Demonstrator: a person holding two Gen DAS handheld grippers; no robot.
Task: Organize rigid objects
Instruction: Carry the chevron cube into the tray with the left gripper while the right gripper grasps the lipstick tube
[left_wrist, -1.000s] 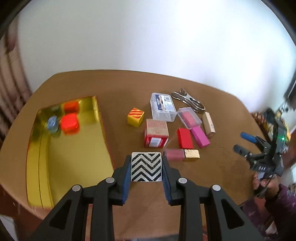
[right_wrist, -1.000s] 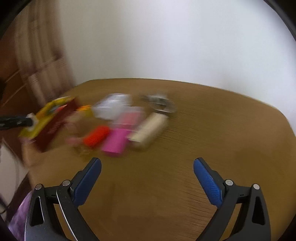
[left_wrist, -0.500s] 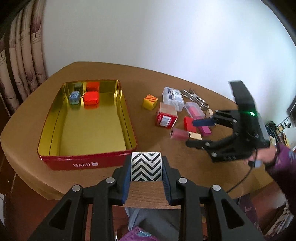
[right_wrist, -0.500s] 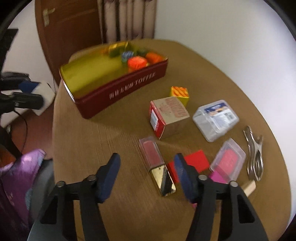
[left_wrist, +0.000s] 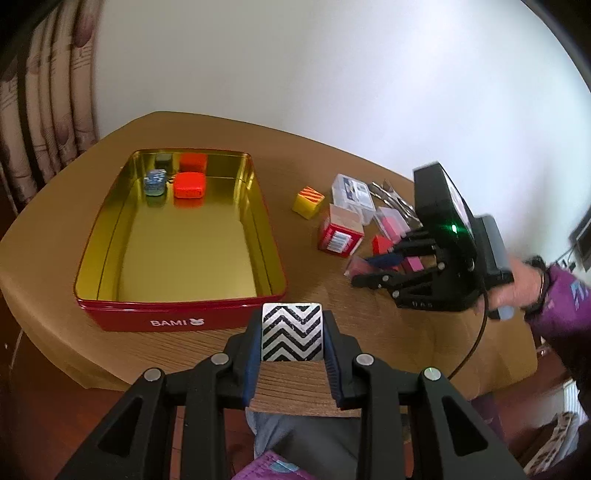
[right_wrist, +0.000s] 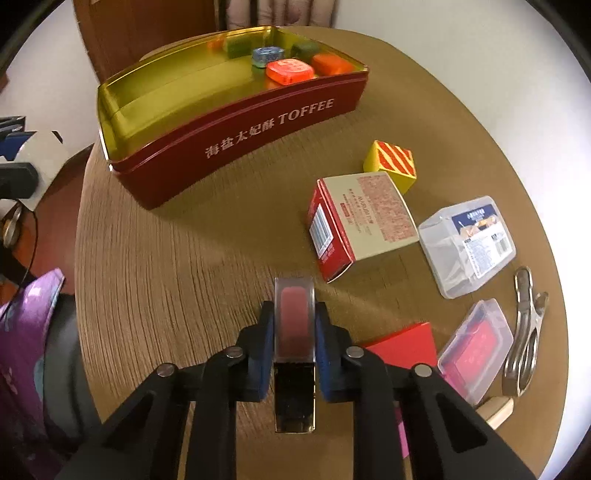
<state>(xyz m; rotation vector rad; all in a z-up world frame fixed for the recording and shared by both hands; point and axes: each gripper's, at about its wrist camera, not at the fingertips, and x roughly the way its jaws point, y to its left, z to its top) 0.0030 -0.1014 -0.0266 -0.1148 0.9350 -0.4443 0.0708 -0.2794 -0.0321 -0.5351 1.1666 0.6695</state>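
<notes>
a round wooden table (right_wrist: 177, 258) stands against a white wall, with a curtain at the far left of your left wrist view. on it sits a red tin (right_wrist: 236, 125) with a gold inside, lettered toffee on one side; an orange block (right_wrist: 290, 71), a blue piece (right_wrist: 266, 55) and other small pieces lie bunched at one end of it. your left gripper (left_wrist: 291, 341) is clenched on a black-and-white zigzag block (left_wrist: 291, 330), held at the table edge just outside the tin's near wall. your right gripper (right_wrist: 294, 334) is clamped on a clear case with a dark red insert and gold end (right_wrist: 294, 321), low over the table. beside it lie a red and beige carton (right_wrist: 360, 221), a yellow striped cube (right_wrist: 391, 168), a clear plastic box (right_wrist: 467, 245), a red card (right_wrist: 404, 345) and metal clippers (right_wrist: 524, 328).
</notes>
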